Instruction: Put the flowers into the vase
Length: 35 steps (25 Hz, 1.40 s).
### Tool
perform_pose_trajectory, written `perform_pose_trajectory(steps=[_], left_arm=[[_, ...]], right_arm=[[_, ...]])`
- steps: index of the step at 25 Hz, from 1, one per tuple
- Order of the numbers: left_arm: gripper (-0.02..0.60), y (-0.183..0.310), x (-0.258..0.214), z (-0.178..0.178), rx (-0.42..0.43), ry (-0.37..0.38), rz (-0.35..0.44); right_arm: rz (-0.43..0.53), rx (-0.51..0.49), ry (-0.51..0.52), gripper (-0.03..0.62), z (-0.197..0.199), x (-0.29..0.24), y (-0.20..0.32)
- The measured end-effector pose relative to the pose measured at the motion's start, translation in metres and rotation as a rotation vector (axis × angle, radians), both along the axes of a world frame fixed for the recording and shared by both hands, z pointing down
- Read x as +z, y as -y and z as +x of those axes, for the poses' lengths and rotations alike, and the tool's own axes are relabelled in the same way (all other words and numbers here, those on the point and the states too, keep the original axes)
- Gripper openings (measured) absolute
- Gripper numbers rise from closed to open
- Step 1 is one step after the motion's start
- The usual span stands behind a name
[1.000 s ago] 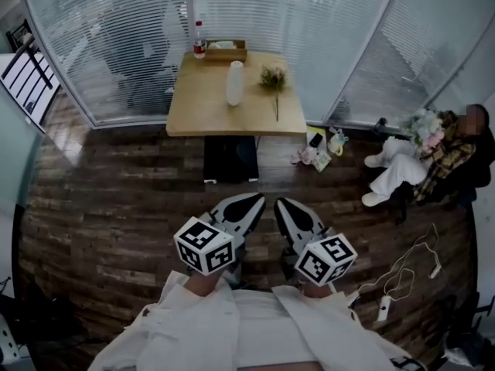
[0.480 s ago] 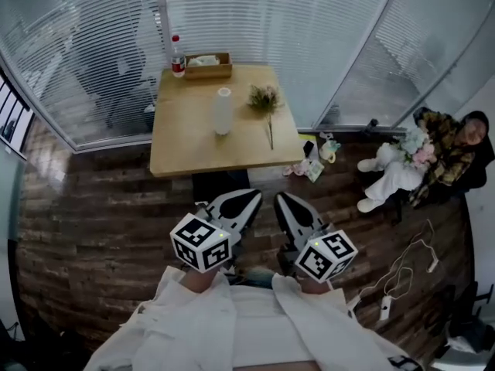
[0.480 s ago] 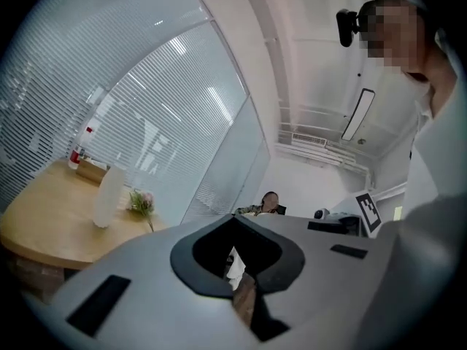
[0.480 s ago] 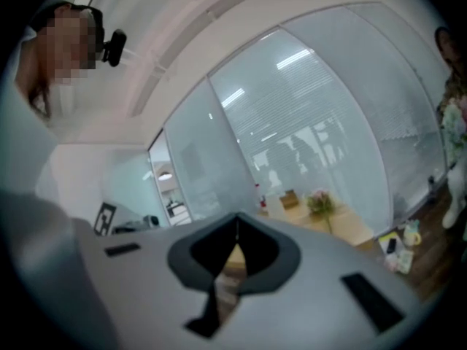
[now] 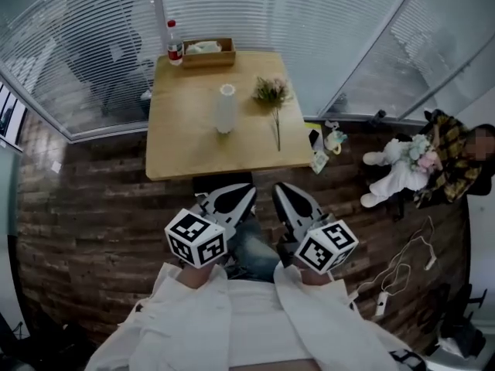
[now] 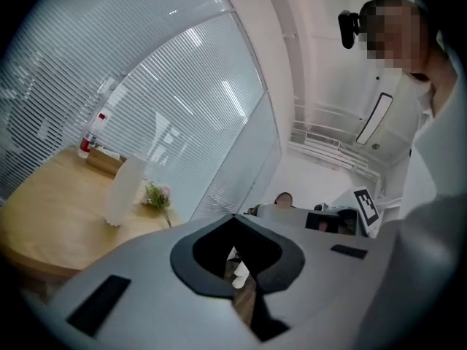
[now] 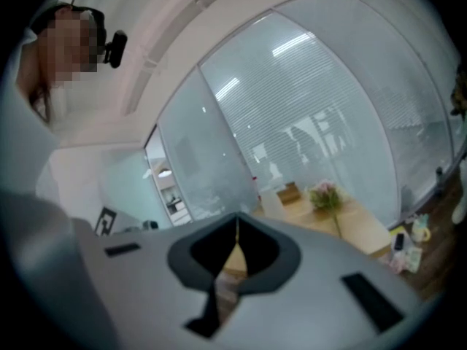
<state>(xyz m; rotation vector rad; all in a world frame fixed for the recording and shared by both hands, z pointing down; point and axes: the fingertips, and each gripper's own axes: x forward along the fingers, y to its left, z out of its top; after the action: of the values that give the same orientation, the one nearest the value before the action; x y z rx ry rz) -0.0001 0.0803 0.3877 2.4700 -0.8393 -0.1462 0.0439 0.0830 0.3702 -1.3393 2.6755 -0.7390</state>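
The left tool point(image 5: 241, 195) and right tool point(image 5: 285, 194) are hovering near the bench point(image 5: 186, 145), jaws pressed together, empty. The flowers point(image 5: 272, 93) are lying beside the upright vase point(image 5: 226, 109).

A square light-wood table point(image 5: 186, 149) stands on a dark plank floor point(image 5: 85, 207), close against curved glass walls point(image 5: 77, 37) lined with white horizontal blinds. Bright strip lights point(image 7: 290, 46) show in the glass.

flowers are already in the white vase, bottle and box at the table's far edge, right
No: the flowers lie on the table beside the white vase, as the head view shows. The bottle and box do sit at its far edge.
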Motion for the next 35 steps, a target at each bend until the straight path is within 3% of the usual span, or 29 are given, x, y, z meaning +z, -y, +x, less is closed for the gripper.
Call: perform_pose_trajectory(steps=[9,17,28,35], left_arm=[[0.009,0.086,-0.001,0.007,-0.053,0.015,0.005],[0.009,0.156,0.002,0.039,-0.061,0.023,-0.021],[0.009,0.236,0.013,0.081,-0.099,0.034,-0.025],[0.009,0.253,0.027,0.087,-0.126,0.063,-0.074]], right_arm=[[-0.019,-0.052,0.026,0.014,0.010,0.006,0.099],[-0.052,-0.105,0.040,0.014,0.035,0.009,0.177],[-0.133,-0.127,-0.037,0.014,0.077,0.045,0.250],[-0.174,-0.129,0.013,0.014,0.089,0.059,0.266]])
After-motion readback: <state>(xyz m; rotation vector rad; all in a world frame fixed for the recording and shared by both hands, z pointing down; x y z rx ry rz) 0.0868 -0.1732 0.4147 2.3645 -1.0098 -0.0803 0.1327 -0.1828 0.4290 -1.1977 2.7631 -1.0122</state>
